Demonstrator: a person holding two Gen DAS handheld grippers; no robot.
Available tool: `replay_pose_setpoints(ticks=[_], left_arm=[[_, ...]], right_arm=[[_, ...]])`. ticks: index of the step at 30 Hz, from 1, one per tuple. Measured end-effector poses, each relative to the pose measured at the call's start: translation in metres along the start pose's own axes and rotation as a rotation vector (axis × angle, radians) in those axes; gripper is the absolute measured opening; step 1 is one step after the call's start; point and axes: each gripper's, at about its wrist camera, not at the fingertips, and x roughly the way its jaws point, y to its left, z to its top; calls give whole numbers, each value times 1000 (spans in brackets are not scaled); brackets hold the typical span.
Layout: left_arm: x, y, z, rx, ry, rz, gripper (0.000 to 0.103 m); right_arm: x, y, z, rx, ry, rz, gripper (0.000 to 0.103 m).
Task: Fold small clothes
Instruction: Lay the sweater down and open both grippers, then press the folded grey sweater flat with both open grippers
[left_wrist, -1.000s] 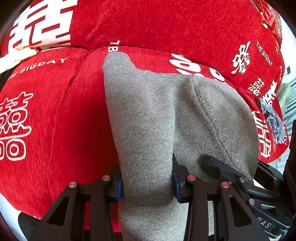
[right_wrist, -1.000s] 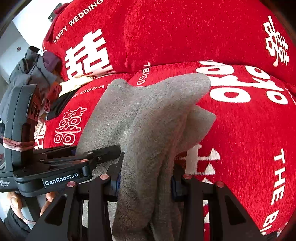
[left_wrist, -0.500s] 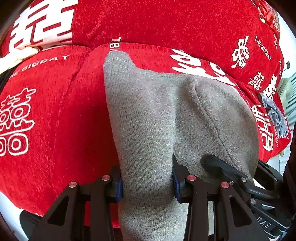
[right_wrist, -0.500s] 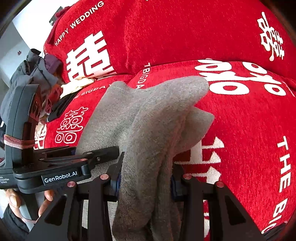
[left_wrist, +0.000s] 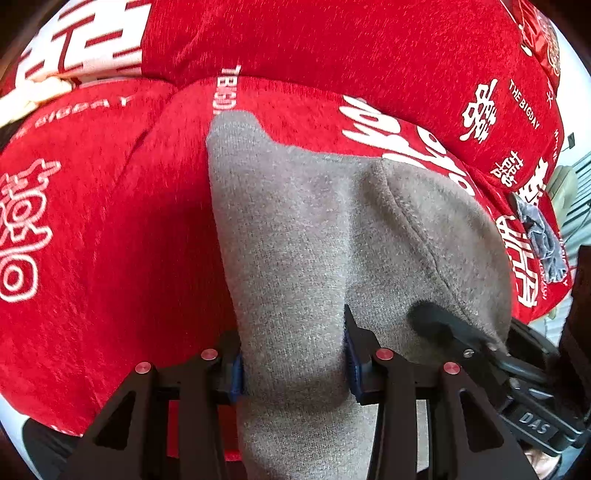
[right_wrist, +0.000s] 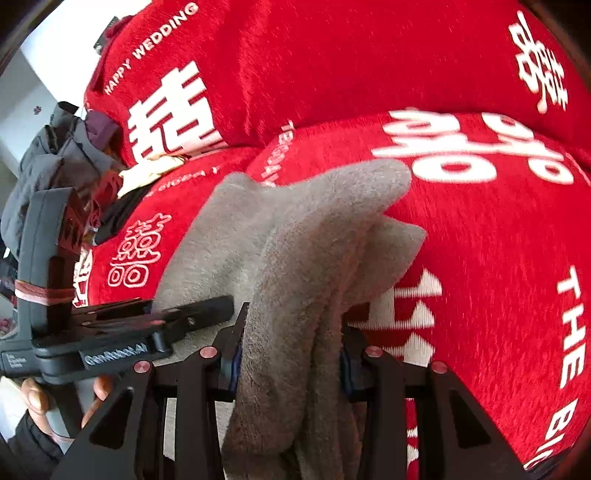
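A grey fleece garment (left_wrist: 314, 229) lies over the red sofa seat (left_wrist: 110, 221), its near edge lifted. My left gripper (left_wrist: 293, 363) is shut on one bunch of its near edge. My right gripper (right_wrist: 290, 363) is shut on another bunch of the same garment (right_wrist: 295, 240), whose folded layers hang between the fingers. In the right wrist view the left gripper (right_wrist: 110, 332) shows just to the left, held by a hand. In the left wrist view the right gripper (left_wrist: 480, 350) shows at the lower right, close beside.
Red sofa back cushions with white lettering (right_wrist: 332, 66) rise behind the seat. A pile of dark clothes (right_wrist: 55, 155) lies at the sofa's left end. A small grey-blue cloth (left_wrist: 543, 236) lies on the seat at the far right.
Both grippers have shifted slightly forward and down over the seat with the garment in them. The grips have not changed.
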Motion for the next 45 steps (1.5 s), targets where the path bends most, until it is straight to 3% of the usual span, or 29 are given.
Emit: replay_pose_setpoints(ticks=[4,8,9,11,13,15,18,20,23,25,28,30,32,34,37,40,45], left_arm=[[-10,-2,12,-4,-28,-8,43],[7,5,25,-33,-2,-15,43],[18,9,26,-38,16,-4,48],[31,21,24,-72,7,24,88],[33,35,21,-120,-11,33,98],[29,45,16,-150,-2,-9,98],[2,48,8,-138,-58,44,98],[-21,41,1,-86,-119,122,98],[-42,17,-10,30,-168,144,98],[-47,1,-20,97,-185,140,98],[-36,-9,-31,157,-191,197,98],[-12,-4,-34,169,-143,291,98],[0,4,-37,160,-127,284,103],[-3,8,-41,141,-137,270,103],[-11,-2,-38,166,-146,273,103],[-19,-6,-23,181,-186,270,103],[7,14,20,84,-126,315,103]], right_arm=[[-10,-1,14,-6,-41,19,42],[8,-21,23,33,-9,16,42],[17,-28,24,41,10,7,42],[28,-42,24,60,33,-20,46],[34,-58,22,114,66,-9,59],[29,-72,21,158,69,-2,65],[0,-78,18,148,8,-63,65],[-23,-60,13,43,-52,-99,66],[-42,-18,1,-162,-85,-58,66],[-44,7,-12,-287,-77,-30,69],[-32,22,-31,-389,-31,20,70],[-14,14,-41,-383,15,-30,70],[4,-8,-43,-314,66,-32,70],[1,-21,-46,-256,42,35,70],[-9,-23,-42,-243,43,53,70],[-21,-22,-25,-258,-1,79,71],[5,-20,17,-252,11,95,72]])
